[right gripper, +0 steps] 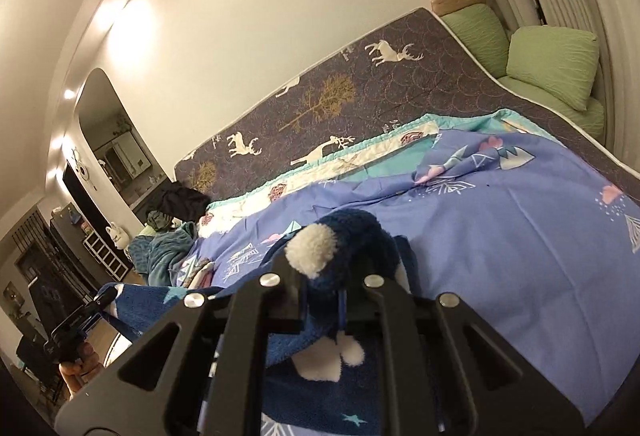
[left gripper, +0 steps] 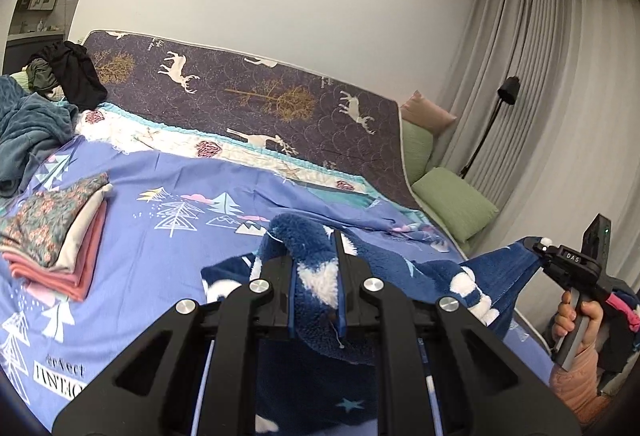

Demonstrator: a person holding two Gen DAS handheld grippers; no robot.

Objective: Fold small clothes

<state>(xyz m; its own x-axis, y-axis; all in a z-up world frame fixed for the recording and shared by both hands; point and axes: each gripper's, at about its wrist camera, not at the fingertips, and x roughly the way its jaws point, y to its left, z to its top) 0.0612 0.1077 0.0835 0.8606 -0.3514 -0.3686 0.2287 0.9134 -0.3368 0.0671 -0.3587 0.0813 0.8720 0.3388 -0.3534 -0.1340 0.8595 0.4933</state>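
Note:
A dark blue fleece garment (left gripper: 384, 264) with white patches hangs stretched between both grippers above the bed. My left gripper (left gripper: 316, 256) is shut on one edge of it, fleece bunched between the fingers. In the right wrist view my right gripper (right gripper: 322, 276) is shut on the other edge of the fleece garment (right gripper: 352, 232). The right gripper (left gripper: 540, 250) also shows at the right of the left wrist view, held by a hand (left gripper: 576, 320). The left gripper (right gripper: 106, 300) shows at the lower left of the right wrist view. A stack of folded clothes (left gripper: 60, 236) lies on the bed's left.
The bed has a blue tree-print sheet (left gripper: 160, 268) and a dark deer-print quilt (left gripper: 256, 92) behind it. Unfolded clothes (left gripper: 36, 116) are piled at the far left. Green pillows (right gripper: 552, 64) and a floor lamp (left gripper: 504, 96) stand by the curtain.

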